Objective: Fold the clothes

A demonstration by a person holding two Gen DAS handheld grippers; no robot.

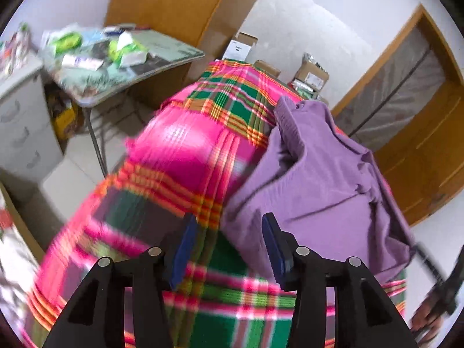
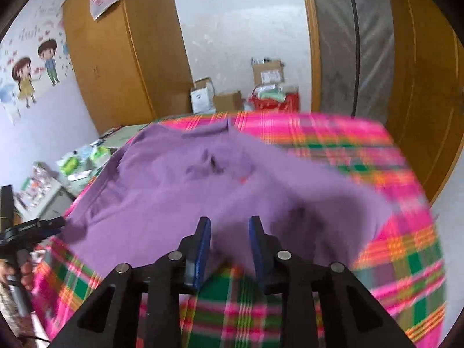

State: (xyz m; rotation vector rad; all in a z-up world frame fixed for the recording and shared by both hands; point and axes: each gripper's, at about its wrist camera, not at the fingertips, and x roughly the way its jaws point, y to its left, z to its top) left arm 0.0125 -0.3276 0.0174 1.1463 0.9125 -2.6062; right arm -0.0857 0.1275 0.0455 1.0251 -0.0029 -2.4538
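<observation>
Left wrist view: your left gripper [image 1: 229, 240] had its jaws apart, nothing between the pads. The purple garment [image 1: 319, 179] lay rumpled ahead and to the right of the jaws, its near hem just beside the right pad, spread on the plaid blanket [image 1: 185, 150]. No finished fold showed; by my judgement most of the folding was left.

Right wrist view: your right gripper [image 2: 229, 240] stood with jaws partly apart, clamped on nothing. The garment spread ahead of them, its near edge under the fingertips; contact could not be told through blur. The left gripper sat far left of these jaws.
</observation>
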